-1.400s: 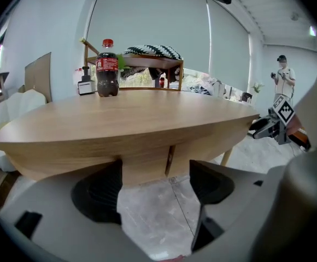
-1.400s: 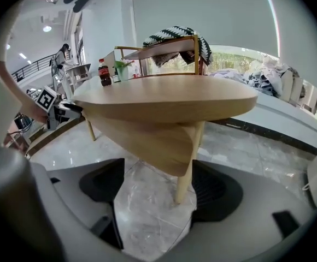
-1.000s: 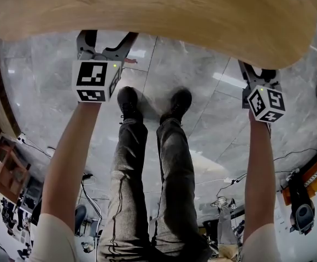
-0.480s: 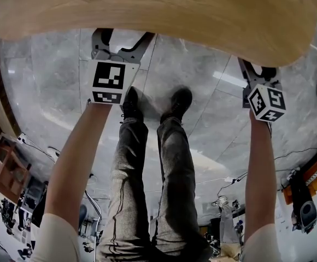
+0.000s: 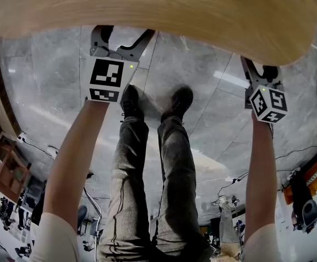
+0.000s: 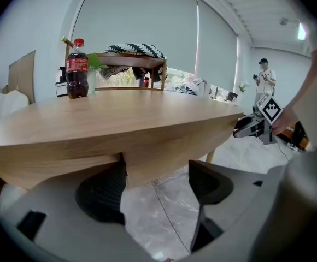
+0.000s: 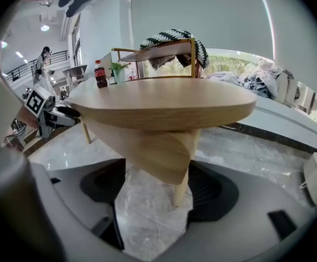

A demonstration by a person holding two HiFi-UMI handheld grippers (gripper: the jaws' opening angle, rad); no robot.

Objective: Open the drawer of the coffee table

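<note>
Two-handed approach, judging by the layout; nothing gripped yet, so the pull is yet to come. Left gripper point(image 5: 123, 37) spread wide just short of the coffee table point(image 5: 147, 10) at its near edge, pads clear of the wood, nothing pinched. Right gripper point(image 5: 260, 70) likewise gaping and empty, further right along that edge. Drawer point(image 6: 166, 154) tucked directly under the top, seemingly closed, framed between the left claw's pads in the left gripper view but touching neither. From the right gripper view, a tapered wedge shape beside a slim round leg point(image 7: 179, 192).

Next, probably: push the left claw further in, straddle the lower lip of the front, close firmly, then draw straight back toward the near side. No handle or knob visible, so purchase likely limited to that bottom edge; some risk of slipping on smooth veneer.

Pale oak-look wood, fine straight grain, matt finish; rounded, pebble-like top with a thick edge. Dark ribbed pads point(image 6: 101, 192) set in grey plastic shells. Glossy grey marble floor point(image 5: 202, 91) with thin seams. Far left on the top, a cola bottle point(image 6: 77, 70), red label, dark liquid.
</note>
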